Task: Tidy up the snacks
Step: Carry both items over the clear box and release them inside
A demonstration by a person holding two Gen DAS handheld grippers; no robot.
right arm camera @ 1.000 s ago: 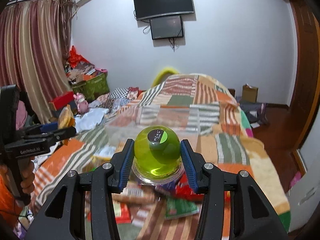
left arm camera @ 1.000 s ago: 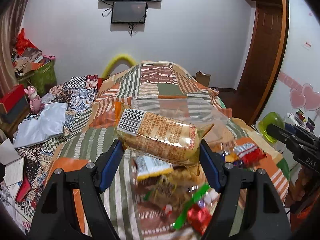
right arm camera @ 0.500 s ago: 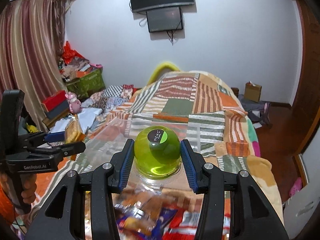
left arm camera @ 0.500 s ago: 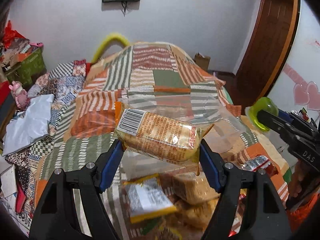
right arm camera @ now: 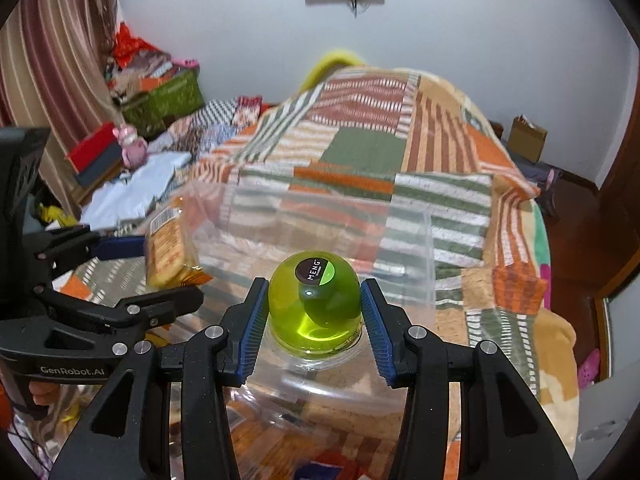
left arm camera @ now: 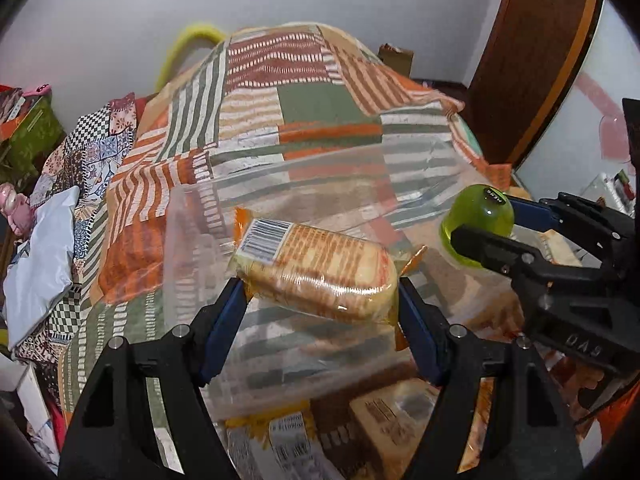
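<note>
I had both tools loaded over the clear plastic bin (left arm camera: 304,184) that sat on the patchwork bedspread (left arm camera: 320,104). The left gripper (left arm camera: 320,300) had its jaws pinching a wrapped biscuit pack (left arm camera: 316,272) by its two ends, barcode end toward ten o'clock, the pack hanging above the bin's open mouth. The right gripper (right arm camera: 314,320) had its jaws clamped on a green dome-shaped jelly cup (right arm camera: 314,300), label up; in the left wrist view that cup (left arm camera: 476,220) showed at about two o'clock from the pack, near the bin's right-hand wall. Loose snack packets (left arm camera: 376,416) lay at six o'clock, on the bed in front of the bin as far as I could tell. My judgement: the step in hand was the drop into the bin, and doing it well meant getting each item fully inside the rim before releasing, low enough that the cup would not bounce or roll out. I would have released one side at a time, pack toward the left half, cup toward the right, so the two tools did not cross. The bin walls were transparent and hard to read, so clipping the rim was the main risk.
</note>
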